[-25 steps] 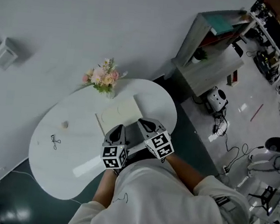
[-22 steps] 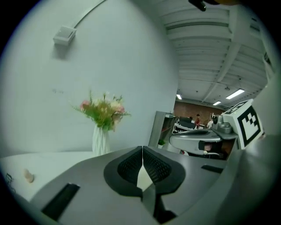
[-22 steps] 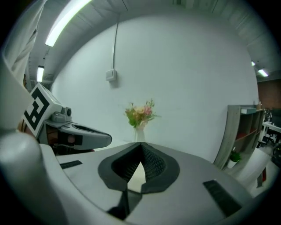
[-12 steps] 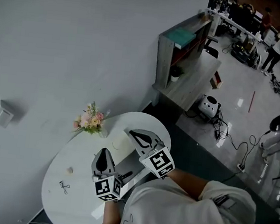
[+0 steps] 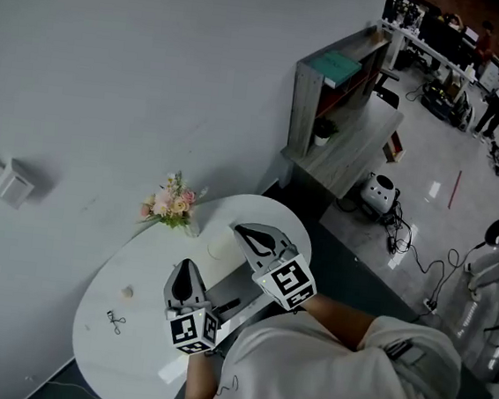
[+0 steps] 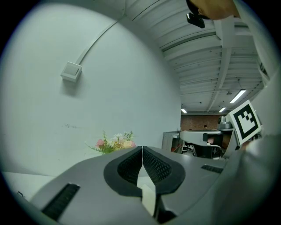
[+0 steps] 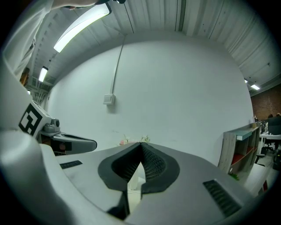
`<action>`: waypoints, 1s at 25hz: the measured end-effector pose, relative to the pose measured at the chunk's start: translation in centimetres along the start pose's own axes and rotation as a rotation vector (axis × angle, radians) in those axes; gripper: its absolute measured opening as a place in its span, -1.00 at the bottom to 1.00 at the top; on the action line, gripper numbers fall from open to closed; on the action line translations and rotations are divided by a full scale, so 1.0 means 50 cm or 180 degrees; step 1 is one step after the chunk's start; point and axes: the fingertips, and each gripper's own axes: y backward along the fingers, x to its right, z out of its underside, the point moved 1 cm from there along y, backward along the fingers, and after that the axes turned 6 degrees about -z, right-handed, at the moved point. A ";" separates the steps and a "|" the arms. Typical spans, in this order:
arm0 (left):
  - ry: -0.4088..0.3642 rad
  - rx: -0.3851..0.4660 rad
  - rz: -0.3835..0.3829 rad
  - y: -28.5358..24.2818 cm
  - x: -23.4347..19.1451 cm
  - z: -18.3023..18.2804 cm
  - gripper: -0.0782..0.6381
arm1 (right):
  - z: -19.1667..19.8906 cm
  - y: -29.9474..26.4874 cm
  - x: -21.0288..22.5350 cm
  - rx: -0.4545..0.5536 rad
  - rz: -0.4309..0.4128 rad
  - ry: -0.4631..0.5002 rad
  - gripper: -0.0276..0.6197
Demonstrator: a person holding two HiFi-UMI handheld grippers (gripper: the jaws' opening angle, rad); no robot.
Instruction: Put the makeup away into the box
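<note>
Makeup (image 5: 115,320) lies on the table (image 5: 140,351); left gripper (image 6: 142,149), right gripper (image 7: 141,145) jaws together, empty.

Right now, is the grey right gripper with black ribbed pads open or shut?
Shut and empty: in its own view the right gripper has pads touching at the tips, nothing between them.

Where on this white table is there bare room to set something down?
The widest bare stretch of the table lies between the flowers and the small round item, left of the left gripper. The near rim below the dark tool is bare. It is crowded at the right end, under the right gripper.
</note>
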 end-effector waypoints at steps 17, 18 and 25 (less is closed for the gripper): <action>0.0023 0.0020 -0.0014 0.013 0.006 -0.001 -0.72 | 0.031 0.015 0.008 -0.0063 0.0042 0.0040 -0.92; 0.0020 0.0020 -0.0015 0.014 0.008 0.000 -0.72 | 0.031 0.018 0.009 -0.0060 0.0043 0.0043 -0.92; 0.0052 -0.0002 -0.0018 0.019 0.014 0.007 -0.72 | 0.036 0.027 0.011 -0.0071 0.0061 0.0031 -0.92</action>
